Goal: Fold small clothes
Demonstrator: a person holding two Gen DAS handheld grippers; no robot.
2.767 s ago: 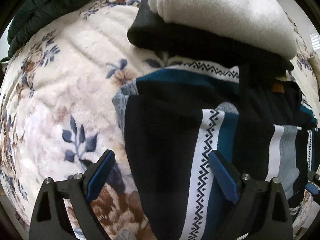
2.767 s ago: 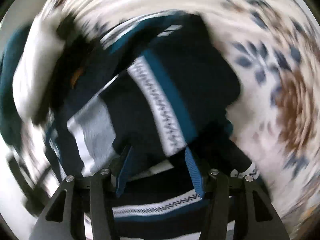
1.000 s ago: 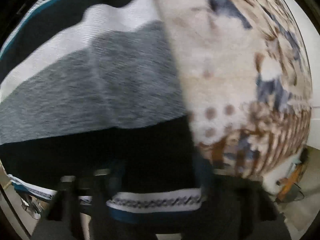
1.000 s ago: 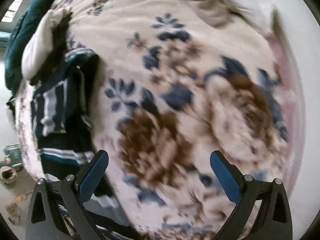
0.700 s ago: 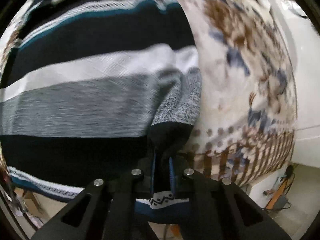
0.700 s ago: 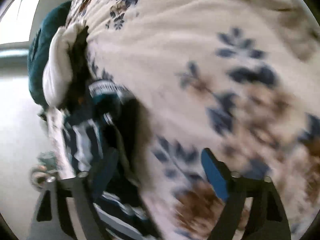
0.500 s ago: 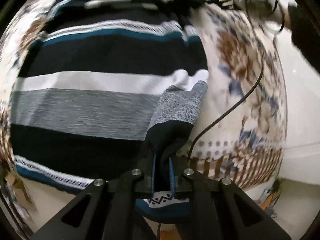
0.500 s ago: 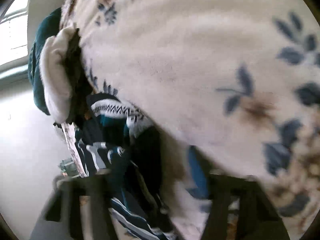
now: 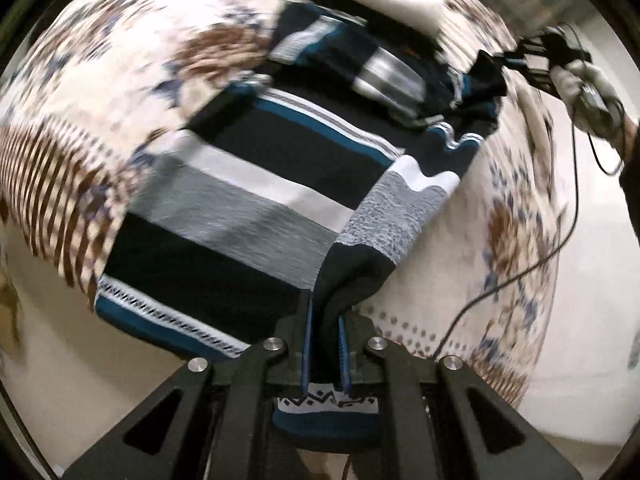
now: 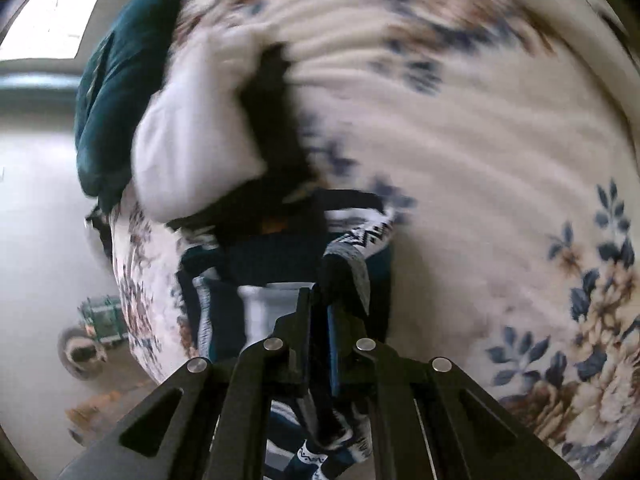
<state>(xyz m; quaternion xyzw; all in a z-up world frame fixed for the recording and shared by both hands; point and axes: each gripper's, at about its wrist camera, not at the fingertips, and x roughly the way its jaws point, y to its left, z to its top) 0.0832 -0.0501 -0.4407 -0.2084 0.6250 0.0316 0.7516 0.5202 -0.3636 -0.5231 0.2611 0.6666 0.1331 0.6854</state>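
A striped sweater [image 9: 256,184] in black, teal, white and grey lies on a floral blanket [image 9: 104,92]. My left gripper [image 9: 325,320] is shut on a bunched corner of the sweater's near edge. My right gripper [image 10: 319,312] is shut on another part of the same sweater [image 10: 280,264], near its far end. In the left wrist view the right gripper [image 9: 532,56] shows at the top right, holding the sweater's far corner. Both views are motion-blurred.
A folded pile with a white garment [image 10: 192,132] on a black one [image 10: 276,128] lies just past the sweater, next to a dark green blanket [image 10: 116,92]. A black cable [image 9: 560,248] hangs over the blanket. The bed's edge and the floor [image 10: 44,240] are at the left.
My right gripper was open over the blanket; it moved to the sweater and shut on it. My left gripper stays shut on the sweater corner and has pulled back, showing more of the garment.
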